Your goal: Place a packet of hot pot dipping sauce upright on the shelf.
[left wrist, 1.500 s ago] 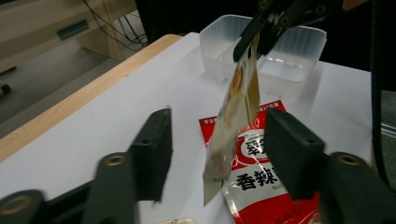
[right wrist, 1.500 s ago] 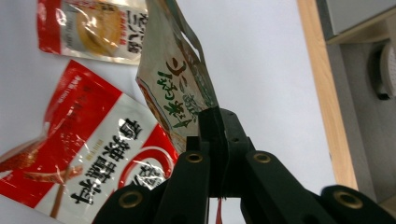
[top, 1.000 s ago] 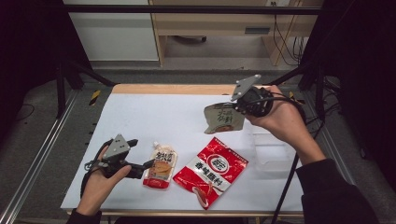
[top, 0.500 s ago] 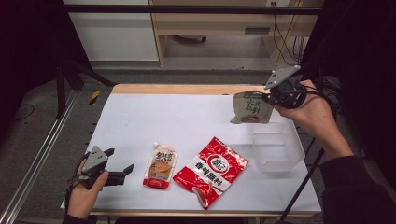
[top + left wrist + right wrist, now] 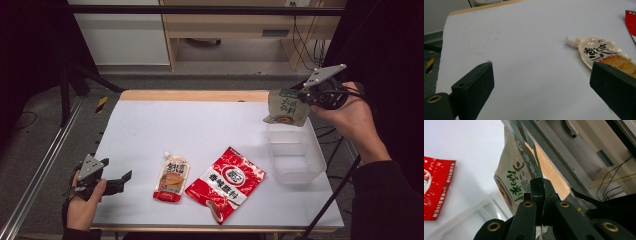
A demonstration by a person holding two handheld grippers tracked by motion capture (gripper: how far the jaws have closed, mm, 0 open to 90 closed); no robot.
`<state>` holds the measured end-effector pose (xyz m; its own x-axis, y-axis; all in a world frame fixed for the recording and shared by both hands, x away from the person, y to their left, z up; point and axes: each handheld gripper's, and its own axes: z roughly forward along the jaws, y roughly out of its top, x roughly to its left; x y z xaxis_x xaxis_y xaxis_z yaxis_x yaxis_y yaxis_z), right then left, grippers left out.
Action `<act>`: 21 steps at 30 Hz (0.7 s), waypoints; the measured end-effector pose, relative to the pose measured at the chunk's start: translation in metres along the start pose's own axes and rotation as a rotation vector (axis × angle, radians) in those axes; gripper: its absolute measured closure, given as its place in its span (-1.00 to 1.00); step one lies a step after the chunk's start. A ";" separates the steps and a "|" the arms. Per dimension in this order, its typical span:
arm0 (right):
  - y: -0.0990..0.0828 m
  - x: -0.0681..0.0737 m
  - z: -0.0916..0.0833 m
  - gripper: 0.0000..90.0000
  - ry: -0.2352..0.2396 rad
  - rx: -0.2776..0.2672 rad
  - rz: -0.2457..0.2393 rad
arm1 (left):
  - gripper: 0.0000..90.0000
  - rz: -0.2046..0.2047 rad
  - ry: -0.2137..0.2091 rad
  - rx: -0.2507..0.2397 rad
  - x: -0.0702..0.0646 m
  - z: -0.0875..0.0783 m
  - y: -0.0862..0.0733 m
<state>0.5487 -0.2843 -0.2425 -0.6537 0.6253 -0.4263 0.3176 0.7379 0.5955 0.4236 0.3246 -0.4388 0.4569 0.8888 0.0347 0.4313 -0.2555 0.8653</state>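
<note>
My right gripper (image 5: 300, 96) is shut on the edge of a grey-green pouch (image 5: 287, 107) and holds it in the air above the far end of a clear plastic bin (image 5: 295, 156). In the right gripper view the pouch (image 5: 516, 175) hangs pinched between the closed jaws. A pale spouted sauce pouch (image 5: 172, 176) and a red packet (image 5: 227, 182) lie flat on the white table (image 5: 200, 125). My left gripper (image 5: 125, 176) rests open at the table's front left corner, empty, to the left of the spouted pouch (image 5: 604, 53).
The clear bin stands at the table's right side, with nothing seen inside. Metal rails run along the floor to the left. Cables and a black stand leg hang by the right edge.
The right gripper carried the grey-green pouch rightward, from mid-table to above the bin. The left gripper drew back leftward from the spouted pouch to the front left corner.
</note>
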 end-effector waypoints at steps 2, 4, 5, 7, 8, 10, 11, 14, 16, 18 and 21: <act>-0.003 -0.002 0.002 1.00 -0.005 0.001 0.001 | -0.88 0.003 0.003 0.000 0.000 0.000 0.000; -0.008 -0.006 0.006 1.00 -0.011 0.010 0.004 | -0.88 0.005 0.004 0.002 -0.001 0.000 0.000; -0.010 -0.007 0.007 1.00 -0.011 0.012 0.009 | -0.88 0.006 0.005 0.004 -0.001 0.000 0.000; -0.014 -0.009 0.010 1.00 -0.011 0.016 0.011 | -0.88 0.007 0.005 0.006 -0.001 0.001 0.000; -0.016 -0.010 0.011 1.00 -0.012 0.020 0.012 | -0.88 0.007 0.005 0.006 -0.001 0.001 0.000; -0.018 -0.011 0.013 1.00 -0.016 0.020 0.014 | -0.88 0.008 0.005 0.007 -0.001 0.001 0.000; -0.020 -0.012 0.015 1.00 -0.016 0.022 0.017 | -0.88 0.009 0.005 0.009 -0.002 0.001 0.000; -0.026 -0.015 0.022 1.00 -0.010 0.031 0.020 | -0.88 0.010 0.006 0.009 -0.002 0.001 0.000; -0.030 -0.017 0.028 1.00 -0.003 0.032 0.032 | -0.88 0.014 0.007 0.011 -0.001 0.001 0.000; -0.033 -0.018 0.033 1.00 0.003 0.034 0.033 | -0.88 0.011 0.008 0.012 -0.001 0.002 0.000; -0.036 -0.020 0.043 1.00 0.012 0.041 0.028 | -0.88 0.008 0.011 0.015 -0.001 0.002 0.000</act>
<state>0.5801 -0.3128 -0.2848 -0.6518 0.6433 -0.4015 0.3636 0.7298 0.5790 0.4244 0.3229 -0.4403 0.4519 0.8908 0.0477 0.4392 -0.2687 0.8572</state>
